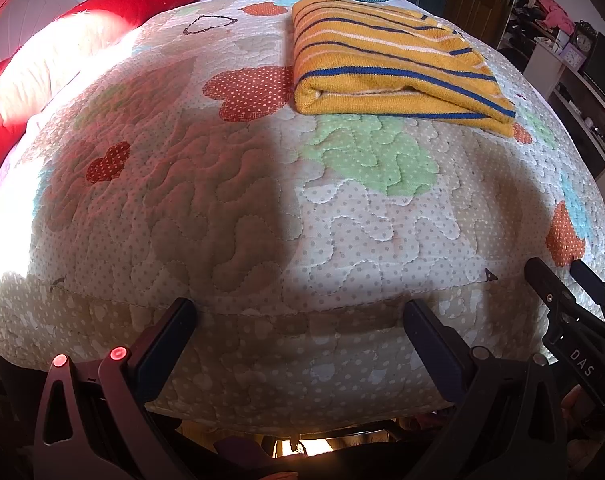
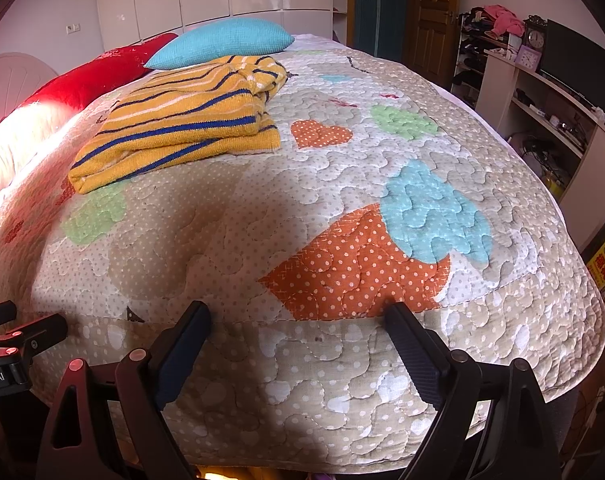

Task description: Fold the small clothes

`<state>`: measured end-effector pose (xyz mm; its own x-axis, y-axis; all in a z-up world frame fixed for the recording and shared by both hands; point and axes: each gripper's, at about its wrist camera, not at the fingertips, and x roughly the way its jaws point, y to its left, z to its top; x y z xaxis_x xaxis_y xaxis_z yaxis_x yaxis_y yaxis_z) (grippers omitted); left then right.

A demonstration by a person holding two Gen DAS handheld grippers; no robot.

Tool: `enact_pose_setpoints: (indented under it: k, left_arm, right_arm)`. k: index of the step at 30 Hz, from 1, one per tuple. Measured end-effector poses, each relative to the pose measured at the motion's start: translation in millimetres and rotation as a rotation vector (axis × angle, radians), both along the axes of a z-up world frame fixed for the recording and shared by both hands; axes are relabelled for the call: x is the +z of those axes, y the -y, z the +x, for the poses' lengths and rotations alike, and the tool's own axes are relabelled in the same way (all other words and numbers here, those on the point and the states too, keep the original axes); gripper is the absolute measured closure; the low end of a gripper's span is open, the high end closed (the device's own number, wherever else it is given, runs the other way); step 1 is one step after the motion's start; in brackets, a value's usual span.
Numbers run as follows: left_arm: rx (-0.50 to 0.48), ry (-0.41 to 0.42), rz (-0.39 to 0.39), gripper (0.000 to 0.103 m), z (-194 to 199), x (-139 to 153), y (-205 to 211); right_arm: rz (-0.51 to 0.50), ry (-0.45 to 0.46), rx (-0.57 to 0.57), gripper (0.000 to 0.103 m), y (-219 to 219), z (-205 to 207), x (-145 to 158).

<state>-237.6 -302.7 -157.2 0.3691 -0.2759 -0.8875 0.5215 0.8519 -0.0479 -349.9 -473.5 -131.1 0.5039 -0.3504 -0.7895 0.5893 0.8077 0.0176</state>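
The folded striped sweater (image 1: 390,60) lay on the quilt (image 1: 242,208), in the upper right of the left wrist frame and the upper left of the right wrist frame. Behind it rested a pillow (image 2: 222,42), with a bolster (image 2: 94,76) to the pillow's left. Shelves (image 2: 542,112) stood at the right edge.

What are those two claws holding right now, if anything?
Nothing. The left claw and right claw both gape open over the quilt; the folded striped sweater lies untouched.

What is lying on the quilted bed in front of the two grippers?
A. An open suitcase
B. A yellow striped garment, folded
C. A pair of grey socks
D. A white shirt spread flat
B: the yellow striped garment lies folded on the quilt, with nothing held by either gripper.
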Motion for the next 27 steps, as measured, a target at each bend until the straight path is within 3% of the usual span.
enact_pose_setpoints:
  k: [27]
  left_arm:
    - [-0.007, -0.002, 0.014, 0.0, 2.0, -3.8, 0.6]
  right_arm:
    - [0.001, -0.001, 0.003, 0.007, 0.9, 0.4, -2.5]
